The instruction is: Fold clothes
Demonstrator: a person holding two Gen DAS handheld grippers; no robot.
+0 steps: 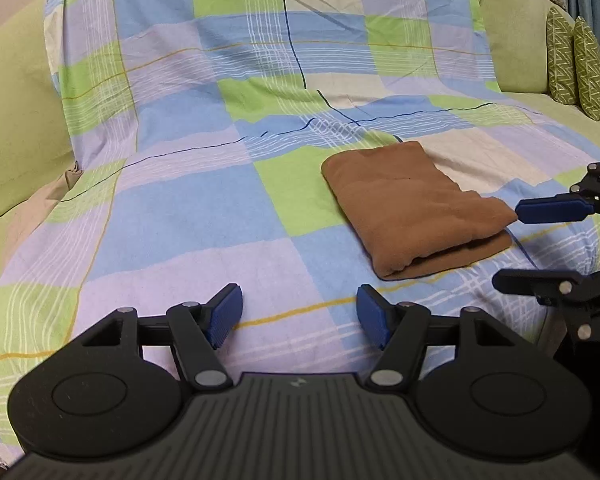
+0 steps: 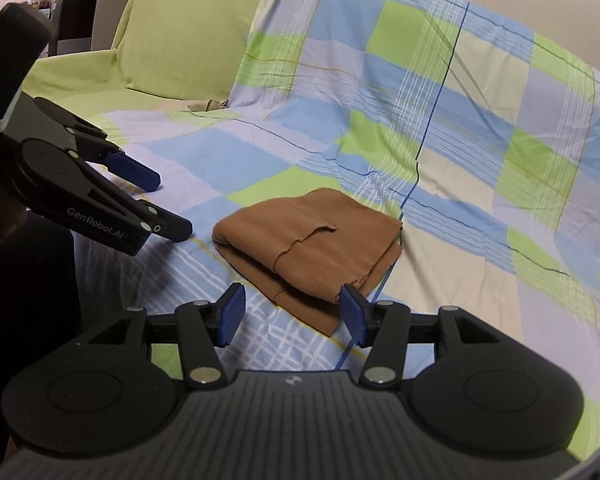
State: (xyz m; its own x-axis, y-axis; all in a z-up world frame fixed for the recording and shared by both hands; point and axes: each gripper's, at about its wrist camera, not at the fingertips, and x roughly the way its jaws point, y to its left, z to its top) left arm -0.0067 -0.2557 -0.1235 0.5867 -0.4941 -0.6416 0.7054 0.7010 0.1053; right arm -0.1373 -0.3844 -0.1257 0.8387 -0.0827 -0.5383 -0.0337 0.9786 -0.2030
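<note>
Seemingly finished: the brown garment lies folded just ahead of the right gripper, whose jaws stand spread and empty; the left gripper, beside it, gapes empty too.

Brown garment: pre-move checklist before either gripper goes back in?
1. Brown garment folded into a compact stack: ok.
2. It lies on the plaid sheet, clear of the edge: ok.
3. Left gripper open, nothing between its pads: ok.
4. Right gripper open, not gripping the cloth: ok.
5. Right gripper fully clear of the garment's near corner: cannot tell.
6. Edges aligned: not ok, a lower layer sticks out at the near side.
</note>
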